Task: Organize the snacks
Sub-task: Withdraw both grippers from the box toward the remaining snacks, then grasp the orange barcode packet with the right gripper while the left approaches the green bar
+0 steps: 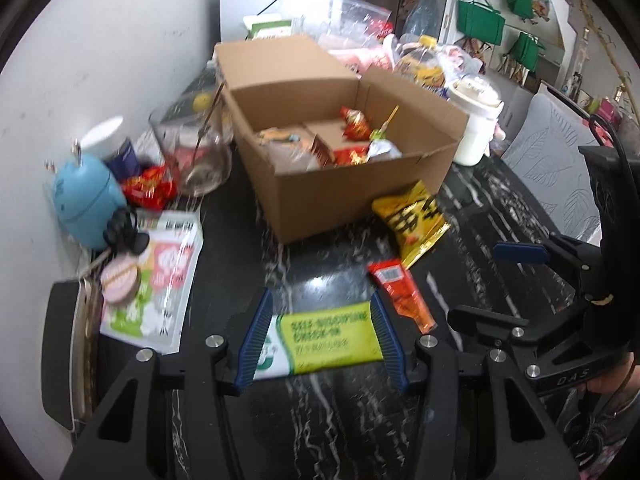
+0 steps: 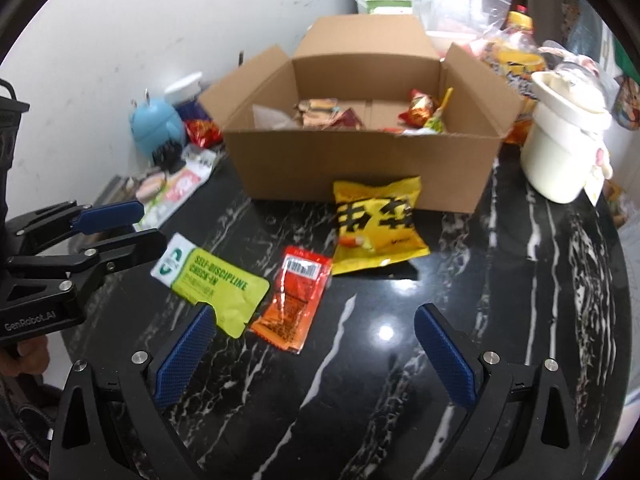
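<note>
Green packet (image 1: 328,342) lay flat on the bench (image 2: 400,360), long axis crosswise between the spread left tongs (image 1: 322,340), pads flanking both ends without visibly pinching, while the spread, empty right tongs (image 2: 316,360) stood farther off, nearer the orange sachet (image 2: 294,298).

A lived-in home: a black marble surface (image 2: 400,360) stands against a white wall, cluttered along its far edge with a cream jar (image 2: 560,140) and plastic bags (image 1: 360,20). Green tote bags (image 1: 480,20) hang behind; a patterned chair (image 1: 552,160) stands alongside.
</note>
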### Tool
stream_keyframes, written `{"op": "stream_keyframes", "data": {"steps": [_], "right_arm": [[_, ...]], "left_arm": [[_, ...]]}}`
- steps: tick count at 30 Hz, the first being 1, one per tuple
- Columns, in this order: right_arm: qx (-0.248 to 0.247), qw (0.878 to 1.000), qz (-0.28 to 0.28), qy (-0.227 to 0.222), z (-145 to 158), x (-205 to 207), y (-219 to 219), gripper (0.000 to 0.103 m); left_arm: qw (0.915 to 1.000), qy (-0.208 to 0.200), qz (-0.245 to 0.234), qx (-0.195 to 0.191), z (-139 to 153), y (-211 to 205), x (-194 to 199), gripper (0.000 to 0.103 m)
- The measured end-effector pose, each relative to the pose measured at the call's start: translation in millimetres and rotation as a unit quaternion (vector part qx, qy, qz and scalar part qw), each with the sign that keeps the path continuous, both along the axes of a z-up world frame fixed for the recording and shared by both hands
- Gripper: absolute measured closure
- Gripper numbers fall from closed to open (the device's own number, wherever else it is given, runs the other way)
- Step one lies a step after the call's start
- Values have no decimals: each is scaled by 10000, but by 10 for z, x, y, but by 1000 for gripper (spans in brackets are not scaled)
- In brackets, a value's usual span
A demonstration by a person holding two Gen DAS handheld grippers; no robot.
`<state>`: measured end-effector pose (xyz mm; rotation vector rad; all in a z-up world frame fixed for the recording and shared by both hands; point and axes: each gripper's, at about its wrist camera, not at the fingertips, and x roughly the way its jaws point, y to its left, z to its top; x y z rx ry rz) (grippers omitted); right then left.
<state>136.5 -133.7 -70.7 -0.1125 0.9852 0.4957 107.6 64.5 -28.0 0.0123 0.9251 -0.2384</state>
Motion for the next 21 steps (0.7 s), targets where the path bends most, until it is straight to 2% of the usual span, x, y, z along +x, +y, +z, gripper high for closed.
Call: {"op": "stream_keyframes", "data": {"steps": [6, 10, 12, 15, 18, 20, 21], "right_arm": [[-145, 9992, 245, 277, -238, 77, 237, 13], [-259, 9984, 283, 415, -364, 139, 335, 29], [-303, 9978, 269, 527, -438, 183, 362, 32], [-389, 9980, 286, 396, -438, 190, 398, 37], [-619, 9974, 236, 272, -443, 182, 409, 53], [-634, 9975, 199, 228, -433, 179, 368, 69], [-546, 9980, 176, 259, -432, 185, 326, 69]], "left_arm": [[9995, 258, 79, -171, -227, 201, -24, 53], [9992, 280, 213, -202, -313, 330, -22, 53], [9991, 286, 273, -146, -344, 364, -2, 53], [9987, 358, 359, -78, -416, 412, 45, 53], [9982, 452, 382, -79, -486, 428, 67, 53], [9980, 501, 369, -75, -525, 421, 66, 53], [9980, 523, 354, -70, -545, 409, 63, 53]]}}
